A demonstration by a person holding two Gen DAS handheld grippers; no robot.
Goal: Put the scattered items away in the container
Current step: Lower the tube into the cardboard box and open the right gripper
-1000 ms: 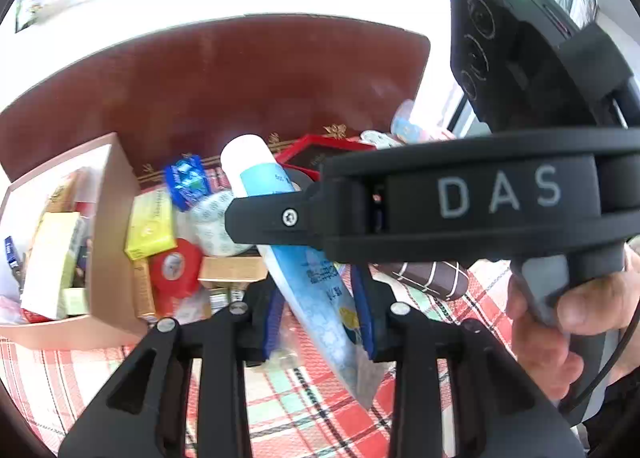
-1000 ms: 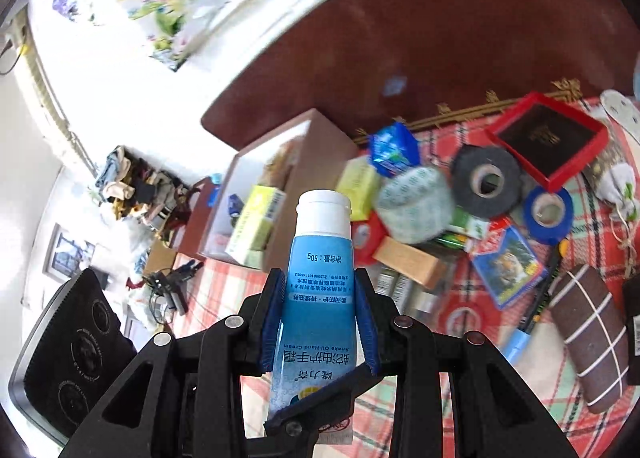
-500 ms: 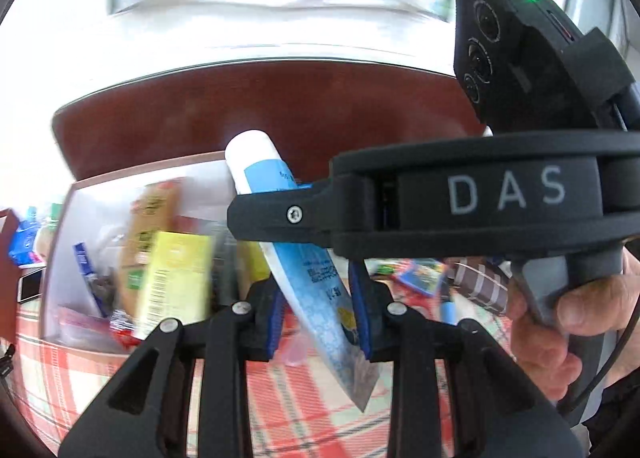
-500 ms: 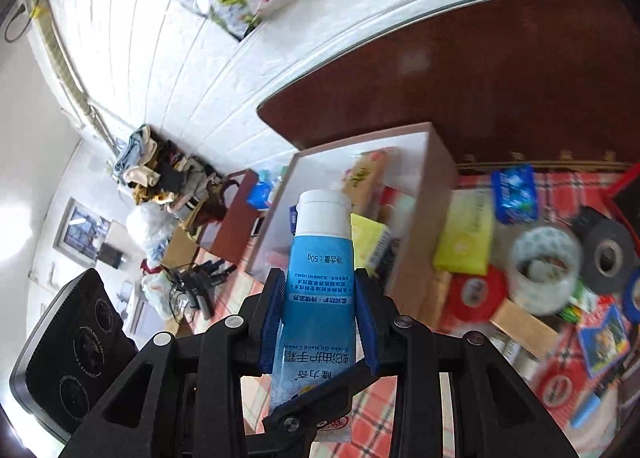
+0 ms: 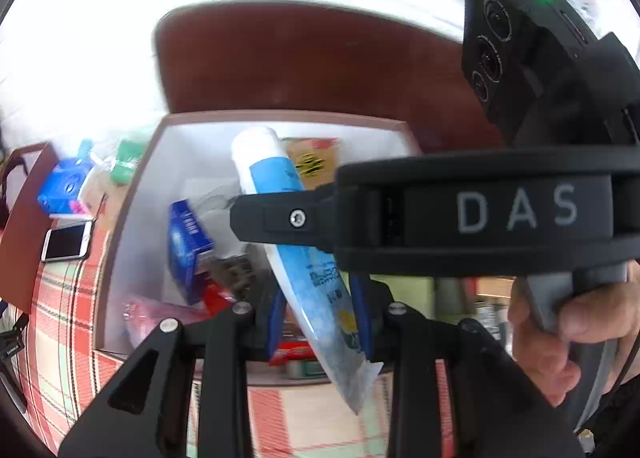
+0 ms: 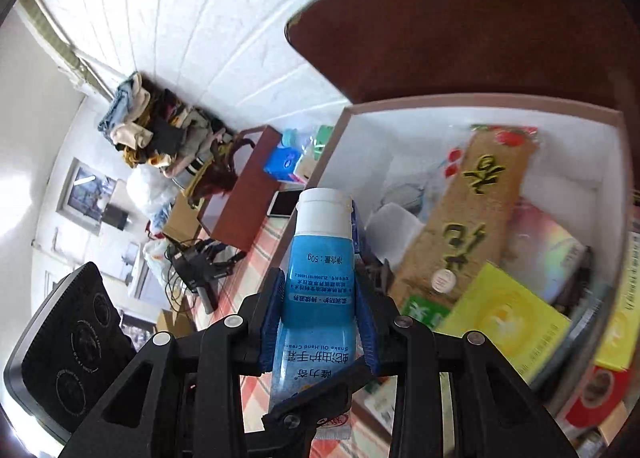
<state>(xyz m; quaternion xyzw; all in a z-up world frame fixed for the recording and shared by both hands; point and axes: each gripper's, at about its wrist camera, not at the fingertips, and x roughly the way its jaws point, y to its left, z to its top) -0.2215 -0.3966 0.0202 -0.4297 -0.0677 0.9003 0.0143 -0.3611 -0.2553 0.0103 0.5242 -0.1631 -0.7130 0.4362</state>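
Both sets of jaws are closed on one blue hand-cream tube (image 6: 318, 290). The tube's middle is pinched between the blue pads of the right gripper (image 6: 319, 324), and its lower body, near the crimped end, is clamped by the left gripper (image 5: 320, 322). In the left wrist view the tube (image 5: 280, 218) is seen tilted, its white cap (image 5: 256, 142) up and to the left, its flat tail down and to the right. The tube is held in the air over the near-left part of an open cardboard box (image 6: 480, 108), white inside, which stands on a table covered with a red checked cloth (image 5: 60, 338). Inside the box a brown packet with gold characters (image 6: 468, 218), a yellow carton (image 6: 504, 322) and a blue carton (image 5: 188, 246) are seen. Just left of the box a white phone (image 5: 66, 240) lies on the cloth. A hand (image 5: 568, 326) is wrapped around the right gripper's grey handle.
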